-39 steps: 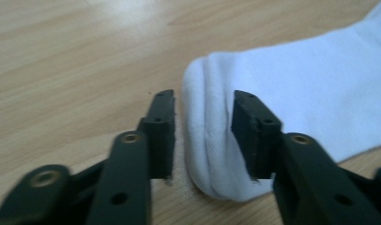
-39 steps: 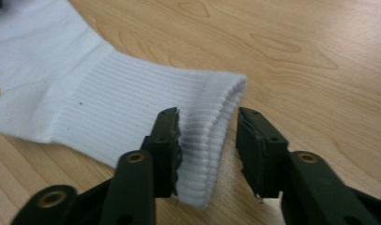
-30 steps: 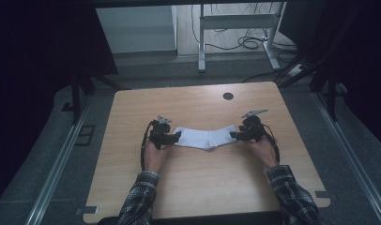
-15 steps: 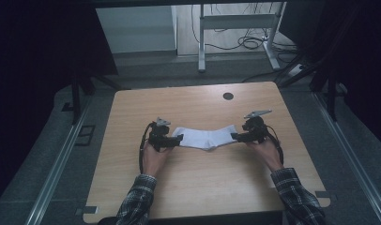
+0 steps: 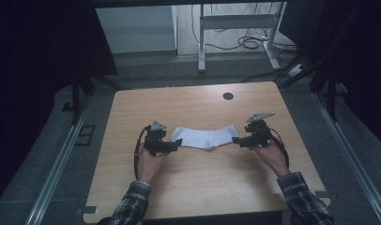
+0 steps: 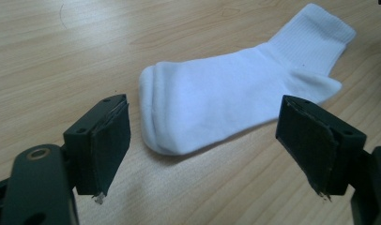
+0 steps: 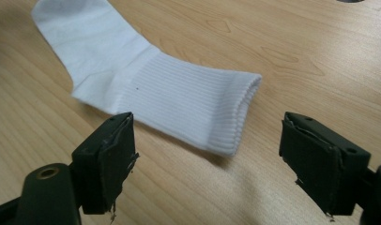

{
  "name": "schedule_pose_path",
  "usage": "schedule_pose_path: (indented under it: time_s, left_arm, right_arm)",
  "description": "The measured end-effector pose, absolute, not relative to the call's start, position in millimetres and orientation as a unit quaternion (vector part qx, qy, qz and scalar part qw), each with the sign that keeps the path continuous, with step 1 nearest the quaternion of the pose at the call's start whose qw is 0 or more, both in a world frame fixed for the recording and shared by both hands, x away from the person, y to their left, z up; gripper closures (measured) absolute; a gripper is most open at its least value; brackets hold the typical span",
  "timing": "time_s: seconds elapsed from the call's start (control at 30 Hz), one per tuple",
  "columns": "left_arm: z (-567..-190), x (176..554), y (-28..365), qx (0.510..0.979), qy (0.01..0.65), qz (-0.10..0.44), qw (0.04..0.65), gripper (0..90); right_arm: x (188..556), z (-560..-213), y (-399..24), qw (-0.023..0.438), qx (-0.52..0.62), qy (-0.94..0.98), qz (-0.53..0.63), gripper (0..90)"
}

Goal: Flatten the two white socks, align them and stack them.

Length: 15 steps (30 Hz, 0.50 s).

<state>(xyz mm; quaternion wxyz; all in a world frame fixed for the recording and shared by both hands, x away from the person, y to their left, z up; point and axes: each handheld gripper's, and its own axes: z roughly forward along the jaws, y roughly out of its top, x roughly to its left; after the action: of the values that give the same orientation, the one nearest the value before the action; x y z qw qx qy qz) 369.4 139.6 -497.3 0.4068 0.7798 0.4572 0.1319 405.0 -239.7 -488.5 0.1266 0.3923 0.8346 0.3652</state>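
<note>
In the high view a white sock [image 5: 205, 137] lies flat near the middle of the wooden table [image 5: 188, 187], with the left gripper [image 5: 175, 143] just off its toe end and the right gripper [image 5: 236, 139] just off its cuff end, each in a hand that comes up from the near edge. In the left gripper view the jaws have just been opening and stand spread wide above the table, with nothing pinched; the toe of the sock [image 6: 217, 101] lies just beyond them, clear of both pads. In the right gripper view the jaws have likewise just been opening and stand wide apart, and the ribbed cuff of the sock [image 7: 179, 101] lies on the wood just ahead, touching neither pad.
</note>
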Motion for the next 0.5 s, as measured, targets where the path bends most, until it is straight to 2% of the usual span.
schedule_pose_path:
  time_s: [0.5]
  left_arm:
    - [-491.5, 341.8, 143.8, 0.793, 0.437, 0.14, 0.4, 16.0]
  right_arm:
    - [383.6, -480.0, -250.4, 0.138, 0.376, 0.841, 0.363, 13.3]
